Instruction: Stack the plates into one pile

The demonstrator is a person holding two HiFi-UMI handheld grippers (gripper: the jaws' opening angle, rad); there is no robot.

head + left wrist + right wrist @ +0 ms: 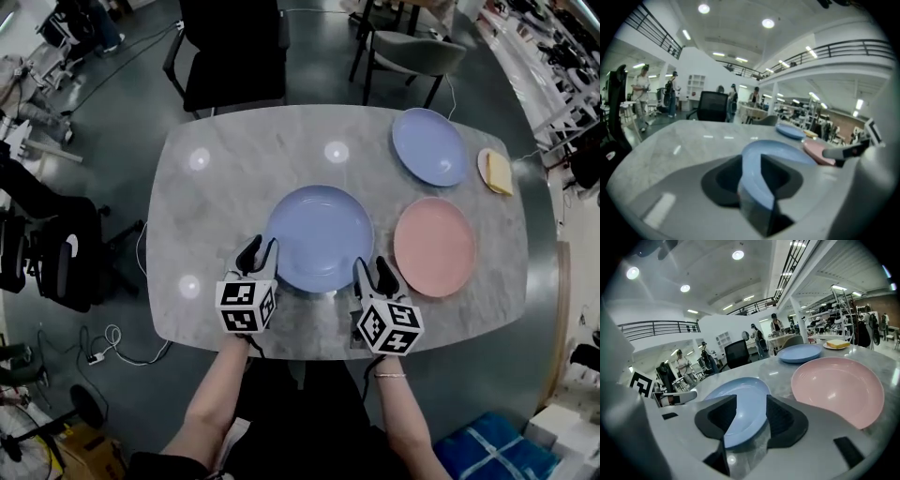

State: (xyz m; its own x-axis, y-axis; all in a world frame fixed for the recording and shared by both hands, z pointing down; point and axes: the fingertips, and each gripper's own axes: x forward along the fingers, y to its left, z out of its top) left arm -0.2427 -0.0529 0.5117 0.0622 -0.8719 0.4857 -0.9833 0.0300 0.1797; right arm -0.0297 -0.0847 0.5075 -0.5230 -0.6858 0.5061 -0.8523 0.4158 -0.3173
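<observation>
Three plates lie apart on the grey marbled oval counter [234,178], so no pile exists yet. The large light-blue round plate [319,237] sits flat at the centre of the head view, nearest the person. The pink round plate [433,247] lies just to its right, and the smaller light-blue round plate [428,146] is in the upper right. Beyond that, at the right edge of the counter, a small cream dish [496,171] carries a yellow slice and looks like no part of the stacking.

The left gripper [260,251] stands at the lower-left rim of the large plate and the right gripper [372,272] at its lower-right rim, both tilted down toward the counter. This placing on opposite sides of the near edge probably suits a wide, shallow plate, which one pinch would tip.

In the left gripper view the fingers are spread, and the plate's rim shows in the gap without either pad pressing on it. The right gripper view shows the same: its fingers are wide apart, with the blue rim lying between and below them, untouched. Neither gripper is carrying anything.

Judging by this, the large plate either serves as the base where it lies or is about to be taken by its rim. The pink plate, just beside it, seems the easiest partner.
</observation>
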